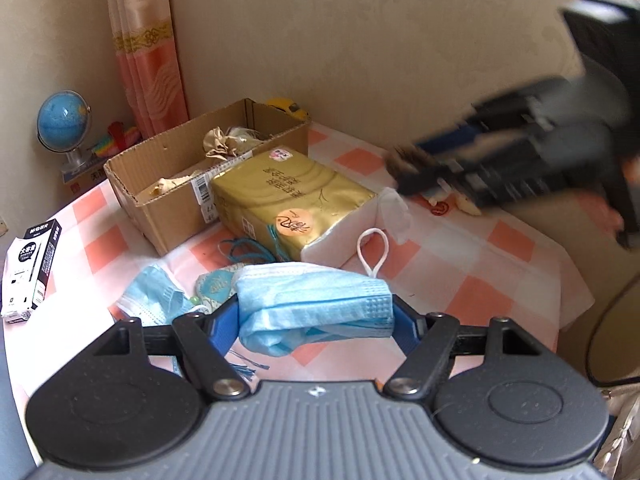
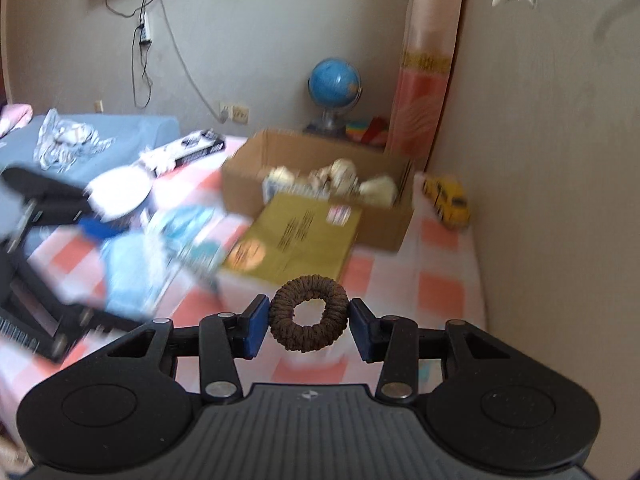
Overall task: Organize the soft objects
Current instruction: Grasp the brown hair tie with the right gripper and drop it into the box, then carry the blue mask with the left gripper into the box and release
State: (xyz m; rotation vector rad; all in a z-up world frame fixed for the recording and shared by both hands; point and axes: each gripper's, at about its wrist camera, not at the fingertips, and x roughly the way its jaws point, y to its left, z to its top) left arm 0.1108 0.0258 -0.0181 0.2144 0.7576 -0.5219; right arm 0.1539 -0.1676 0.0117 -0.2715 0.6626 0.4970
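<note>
Blue and pleated, a face mask (image 1: 316, 304) sat clamped between the pads of the left tool (image 1: 316, 316), its folded body sagging below the fingers and one white ear loop (image 1: 374, 250) standing up just beyond them. Ahead of that tool lay a gold tissue pack (image 1: 288, 196) against an open cardboard box (image 1: 176, 184) holding crumpled paper, with a second blue mask (image 1: 154, 294) and a teal cord (image 1: 248, 250) on the checked tablecloth (image 1: 480, 280) to the front left. A black-and-white carton (image 1: 28, 268) lay far to its left, and a globe (image 1: 62, 120) stood behind the box. The right tool (image 2: 308, 314) gripped a brown knitted hair scrunchie (image 2: 308, 314), pinched edge-on between its two blue pads with the ring's hole facing the camera, lifted clear of the cloth. Beyond the right tool sat the same tissue pack and box, and a yellow toy car (image 2: 448, 202) rested by the wall to the front right. In the left wrist view the right tool appeared blurred at upper right.
</note>
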